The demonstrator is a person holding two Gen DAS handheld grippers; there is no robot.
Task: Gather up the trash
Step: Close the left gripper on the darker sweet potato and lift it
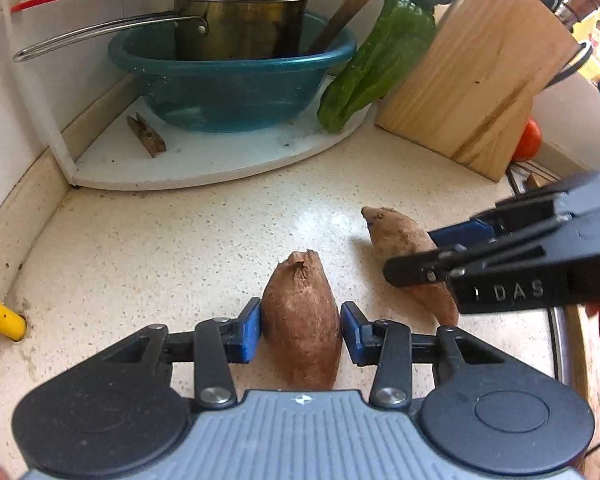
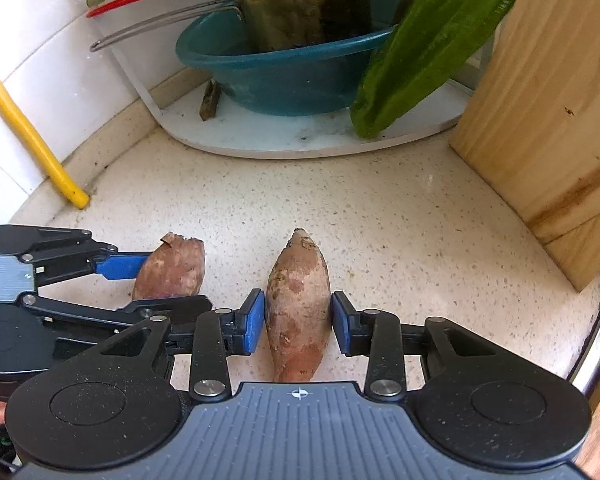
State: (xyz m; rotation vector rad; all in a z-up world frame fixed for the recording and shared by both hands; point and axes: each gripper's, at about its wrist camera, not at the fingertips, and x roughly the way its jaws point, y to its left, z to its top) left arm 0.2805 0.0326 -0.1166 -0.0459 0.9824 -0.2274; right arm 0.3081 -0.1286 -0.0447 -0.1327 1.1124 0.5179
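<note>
While both claws sit low over the speckled tabletop (image 2: 380,216), each brackets its own sweet potato. Left claw (image 1: 301,334): blue pads at either flank of the stubby sweet potato with the broken tip (image 1: 302,320), left pad touching, right pad apart by a sliver; cannot tell whether it grips. Right claw (image 2: 298,322): pads flank the longer pointed sweet potato (image 2: 298,304), a thin gap visible at each side, so narrow but not closed on it. Both tubers lie on the tabletop, side by side, near each other, tips toward the corner. Behind: white corner shelf (image 1: 220,160) carrying a teal bowl (image 1: 236,80) with a steel pot (image 1: 240,28) in it, green pepper (image 1: 380,56) leaning, wooden knife block (image 1: 480,72), yellow hose (image 2: 28,132) at the wall.
</note>
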